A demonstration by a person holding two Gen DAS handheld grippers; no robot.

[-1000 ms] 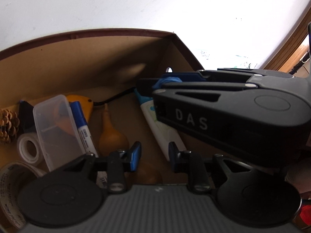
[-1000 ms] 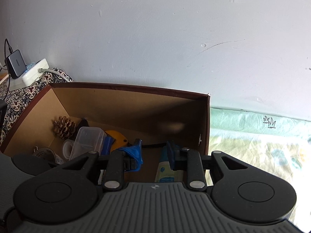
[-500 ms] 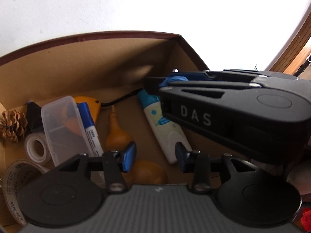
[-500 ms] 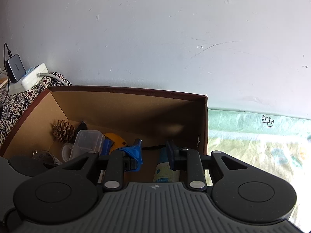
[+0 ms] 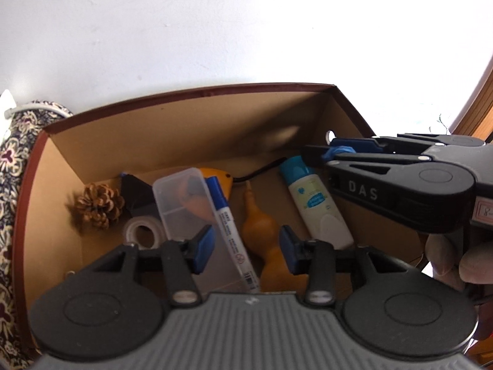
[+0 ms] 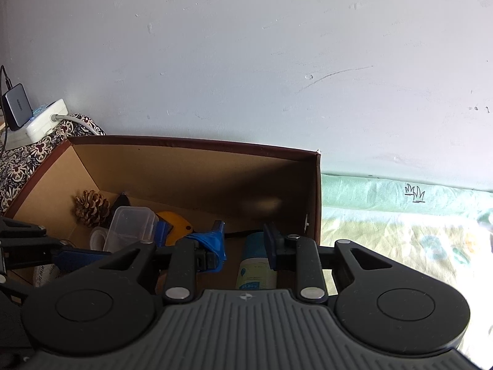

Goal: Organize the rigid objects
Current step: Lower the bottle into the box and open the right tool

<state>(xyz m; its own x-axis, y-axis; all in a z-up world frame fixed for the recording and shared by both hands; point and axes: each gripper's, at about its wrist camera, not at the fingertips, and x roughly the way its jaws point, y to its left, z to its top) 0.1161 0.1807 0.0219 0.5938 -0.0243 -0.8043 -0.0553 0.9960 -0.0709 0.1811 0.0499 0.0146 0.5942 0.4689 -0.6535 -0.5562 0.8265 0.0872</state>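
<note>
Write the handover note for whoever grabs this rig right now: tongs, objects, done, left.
Left tongs: jaws opening, nothing between them, hovering over the box.
Right tongs: jaws slightly apart, nothing clamped; a blue wad clings to one finger.
In the box: pine cone, tape roll, clear container, marker, gourd, bottle.
Done: those six lie in the box.
Left: no loose object shows outside the box; look around before the next pick.
</note>
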